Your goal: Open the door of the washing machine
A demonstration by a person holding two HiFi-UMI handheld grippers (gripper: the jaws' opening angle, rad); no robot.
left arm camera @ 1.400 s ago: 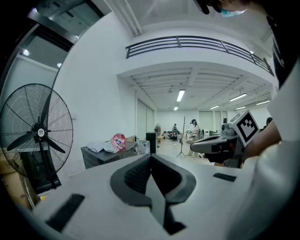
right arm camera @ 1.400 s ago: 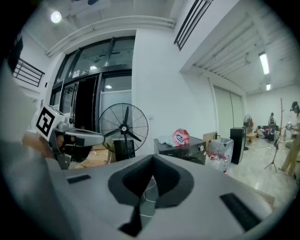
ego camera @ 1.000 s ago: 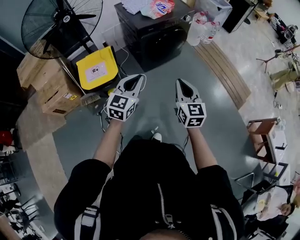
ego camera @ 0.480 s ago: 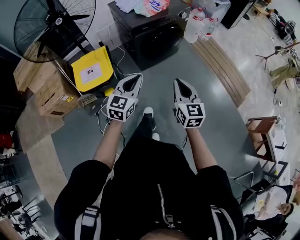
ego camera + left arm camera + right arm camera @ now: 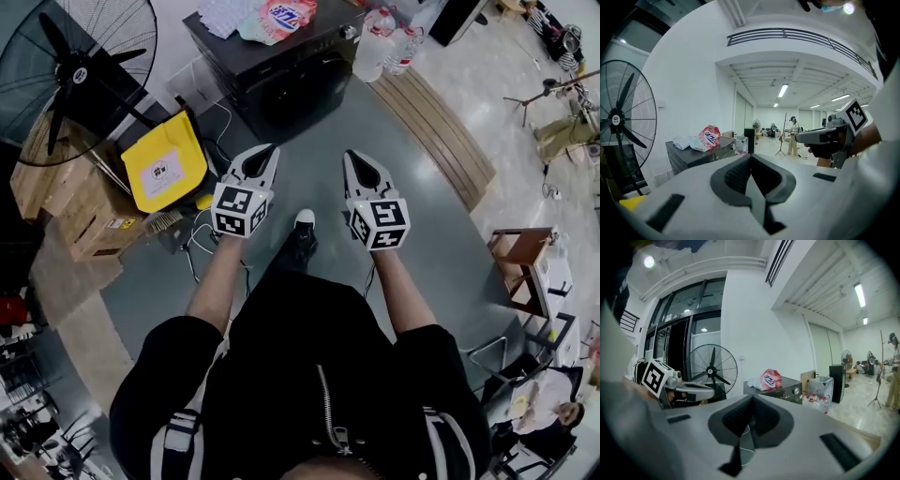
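Note:
The black washing machine [image 5: 281,70] stands at the far end of the grey floor, its round front door [image 5: 305,94] closed. A detergent bag [image 5: 281,16] and a cloth lie on its top. Both grippers are held side by side in the air, well short of the machine, pointing at it. My left gripper [image 5: 266,152] is shut and empty, and so is my right gripper [image 5: 352,157]. The left gripper view shows the machine [image 5: 693,157] beyond my left gripper [image 5: 751,157]. In the right gripper view the machine [image 5: 787,391] lies past my right gripper [image 5: 752,397].
A large floor fan [image 5: 75,70] stands left of the machine, with a yellow case [image 5: 169,164] and cardboard boxes [image 5: 56,197] below it. Cables [image 5: 202,244] lie on the floor. Water bottles [image 5: 384,47] and a wooden strip [image 5: 441,122] are on the right.
The person has walked toward the washing machine, one foot stepping forward between the arms. Both grippers moved with the body and stayed shut.

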